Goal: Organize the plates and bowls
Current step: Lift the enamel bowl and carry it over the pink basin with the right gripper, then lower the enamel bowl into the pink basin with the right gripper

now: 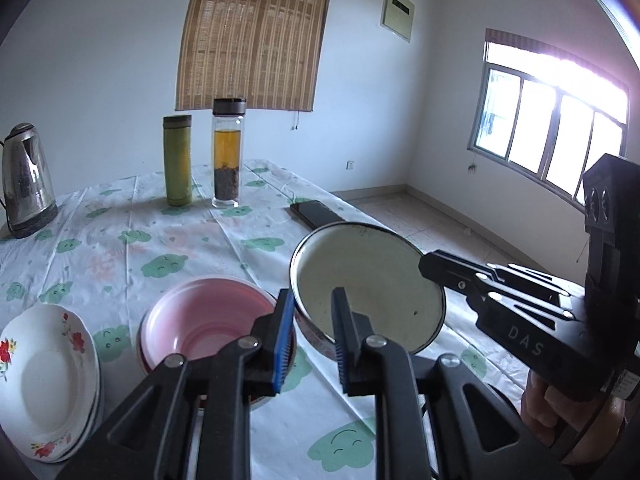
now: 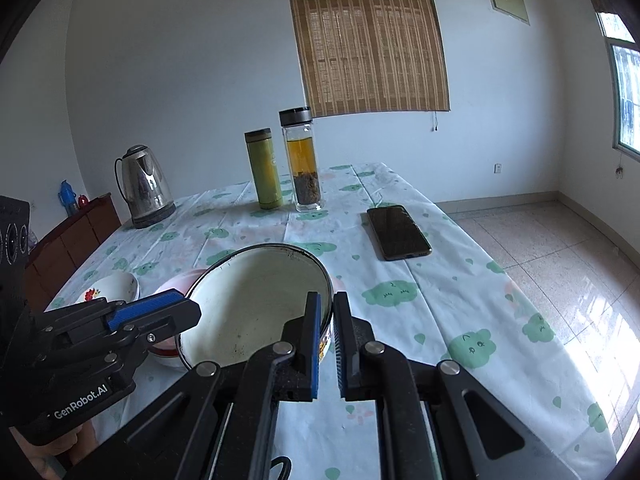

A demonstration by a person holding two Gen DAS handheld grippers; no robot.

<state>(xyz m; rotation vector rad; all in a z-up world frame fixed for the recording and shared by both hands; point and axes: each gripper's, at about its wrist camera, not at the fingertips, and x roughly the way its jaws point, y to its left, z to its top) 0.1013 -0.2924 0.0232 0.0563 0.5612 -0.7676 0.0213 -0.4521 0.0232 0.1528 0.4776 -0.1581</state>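
Observation:
A cream enamel bowl [image 1: 372, 280] with a dark rim is held tilted above the table, just right of a pink bowl [image 1: 208, 320]. My left gripper [image 1: 310, 340] straddles its near-left rim with a gap between the pads. My right gripper [image 2: 328, 344] is shut on the bowl's opposite rim [image 2: 260, 304]; it shows in the left wrist view [image 1: 430, 262]. A stack of white floral plates [image 1: 48, 380] lies at the left. The pink bowl [image 2: 172, 346] is mostly hidden in the right wrist view.
A steel kettle [image 1: 26, 184], a green flask [image 1: 178, 160] and a glass tea bottle [image 1: 228, 152] stand at the table's far side. A black phone [image 2: 398, 232] lies near the right edge. The table's right edge [image 2: 520, 320] drops to tiled floor.

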